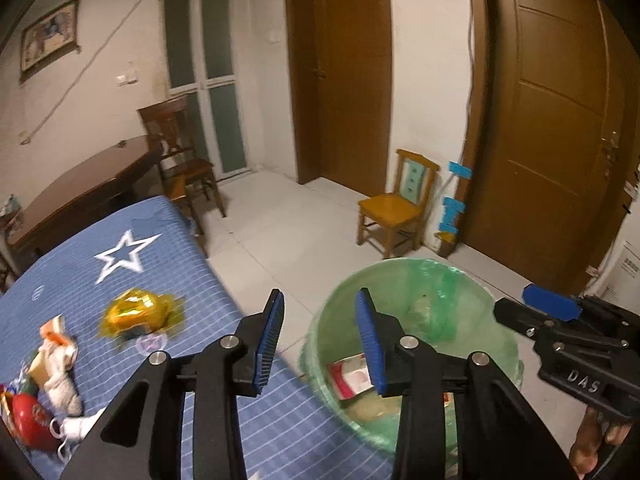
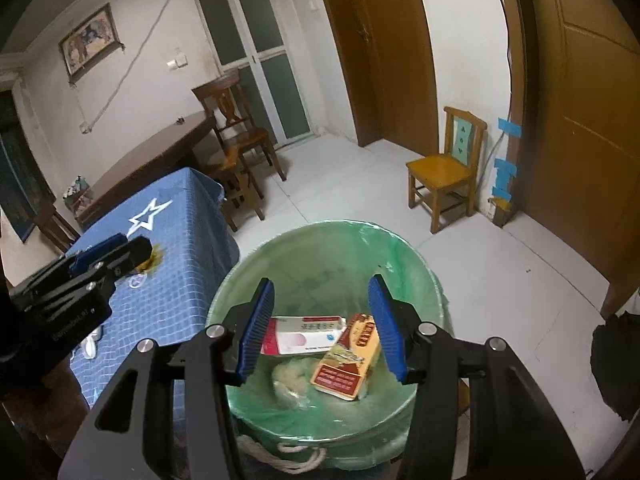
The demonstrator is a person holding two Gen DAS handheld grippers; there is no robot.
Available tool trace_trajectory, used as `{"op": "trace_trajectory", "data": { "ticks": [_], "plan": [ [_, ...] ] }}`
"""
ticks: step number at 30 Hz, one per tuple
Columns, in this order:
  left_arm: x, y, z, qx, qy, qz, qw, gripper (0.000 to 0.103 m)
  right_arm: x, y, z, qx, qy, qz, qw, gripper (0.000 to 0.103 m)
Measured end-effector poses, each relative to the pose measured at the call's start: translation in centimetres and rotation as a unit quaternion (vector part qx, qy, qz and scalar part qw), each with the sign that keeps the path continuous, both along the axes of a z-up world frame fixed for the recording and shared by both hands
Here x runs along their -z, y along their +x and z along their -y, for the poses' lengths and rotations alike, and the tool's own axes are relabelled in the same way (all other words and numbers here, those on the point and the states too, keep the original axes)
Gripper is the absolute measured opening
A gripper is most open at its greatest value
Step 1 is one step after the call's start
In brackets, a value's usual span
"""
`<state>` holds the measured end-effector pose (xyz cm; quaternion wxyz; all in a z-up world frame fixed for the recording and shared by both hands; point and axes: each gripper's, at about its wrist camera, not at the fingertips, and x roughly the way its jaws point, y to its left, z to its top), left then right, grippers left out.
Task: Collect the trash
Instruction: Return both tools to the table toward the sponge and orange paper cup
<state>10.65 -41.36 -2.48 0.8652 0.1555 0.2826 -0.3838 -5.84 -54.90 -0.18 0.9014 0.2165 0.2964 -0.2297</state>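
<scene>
**Two grippers above a lined bin beside a cluttered table**

The left gripper (image 1: 320,336) hangs over the edge where the table (image 1: 168,264), covered in a blue cloth with a white star, meets the bin (image 1: 492,292). Its jaws stand apart with nothing between them; one blue pad lies over the cloth, the other over the bin's mouth. The right gripper (image 2: 326,326) is directly above the bin (image 2: 424,272), jaws likewise apart and empty.

The bin stands on the pale tiled floor, just beside the table's near corner, and is lined with a green plastic bag (image 2: 360,240). Inside it lie a white and pink carton (image 2: 304,334), a brown and yellow box (image 2: 348,360) tilted against the carton, and a crumpled pale wad (image 2: 288,380) beneath them.

Trash on the table, seen from the left wrist: a yellow crumpled wrapper (image 1: 138,312), blurred, near the middle of the cloth; an orange and white wrapper (image 1: 56,334) to its left; a pale crumpled wad (image 1: 60,388) just below that; a red round object (image 1: 30,420) at the frame's edge, too cut off to identify; and a white face mask (image 1: 72,432) touching it.

From the left wrist, the right gripper (image 1: 552,308) shows at the right, side on. From the right wrist, the left gripper (image 2: 116,252) shows over the table.

Two small wooden chairs, one yellow (image 1: 396,208) by the wall and one dark (image 1: 180,152) at a brown table, stand well apart from the bin.
</scene>
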Motion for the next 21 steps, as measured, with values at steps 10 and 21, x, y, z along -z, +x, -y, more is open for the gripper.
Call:
{"op": "trace_trajectory", "data": {
  "ticks": [10, 21],
  "plan": [
    [-1.7, -1.9, -12.0, -0.097, 0.016, 0.052, 0.9938, 0.048, -2.6, 0.0, -6.1, -0.026, -0.056, 0.091, 0.994, 0.048],
    [-2.6, -4.3, -34.2, -0.297, 0.052, 0.062, 0.9515, 0.054, -3.1, 8.4, -19.0, -0.272, -0.05, 0.104, 0.956, 0.048]
  ]
}}
